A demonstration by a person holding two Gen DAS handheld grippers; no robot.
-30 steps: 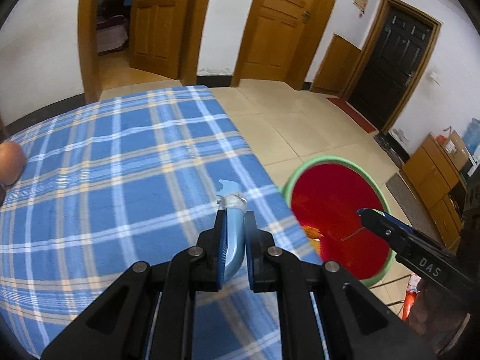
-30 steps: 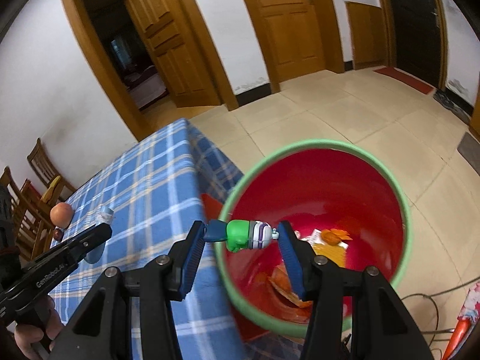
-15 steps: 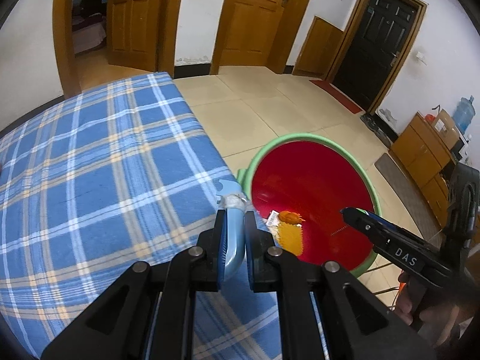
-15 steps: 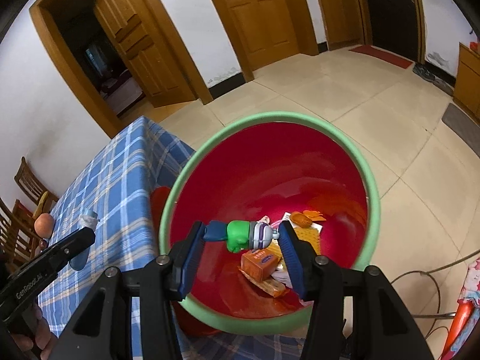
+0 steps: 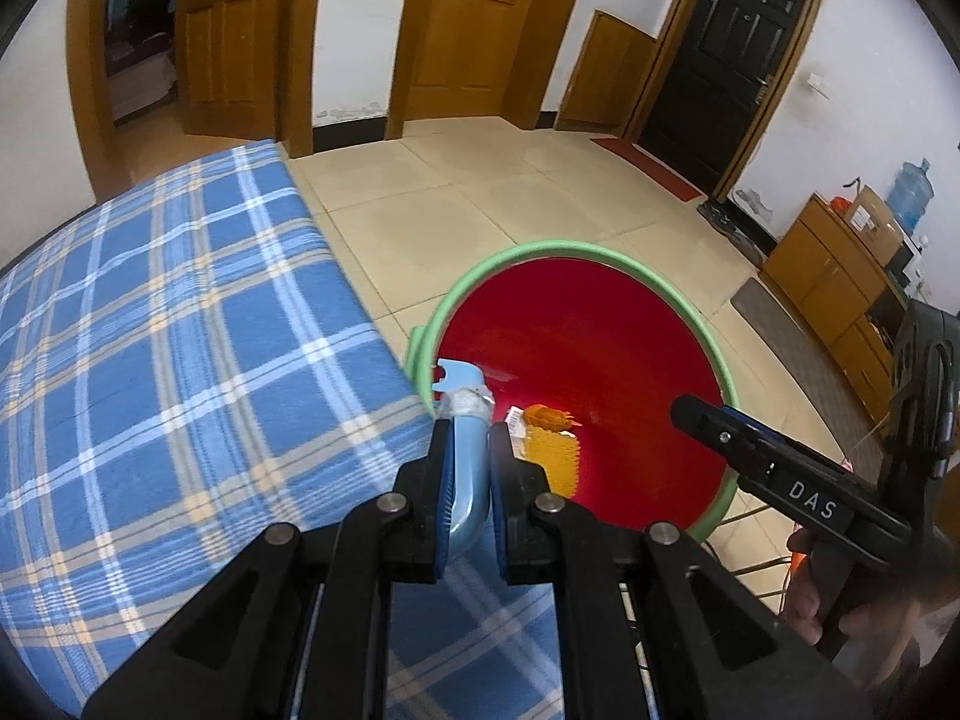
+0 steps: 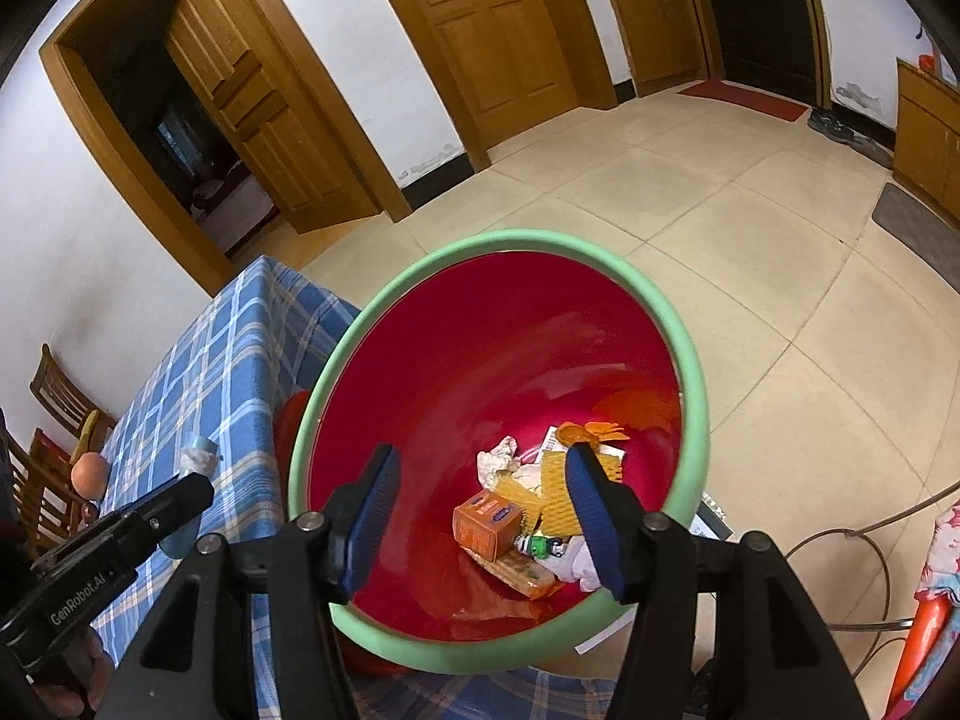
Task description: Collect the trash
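Fingers of the left gripper clamped on a blue tube; right gripper spread wide above the bin.

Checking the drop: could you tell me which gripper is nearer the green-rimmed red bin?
Right. The right gripper hangs open above the green-rimmed red bin; the left gripper is beside its rim.

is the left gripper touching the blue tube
Touching. The left wrist view shows the left gripper with its jaws pressed against both sides of the blue tube.

Left tool is clamped tight (pads nearly meeting), right tool spread wide.
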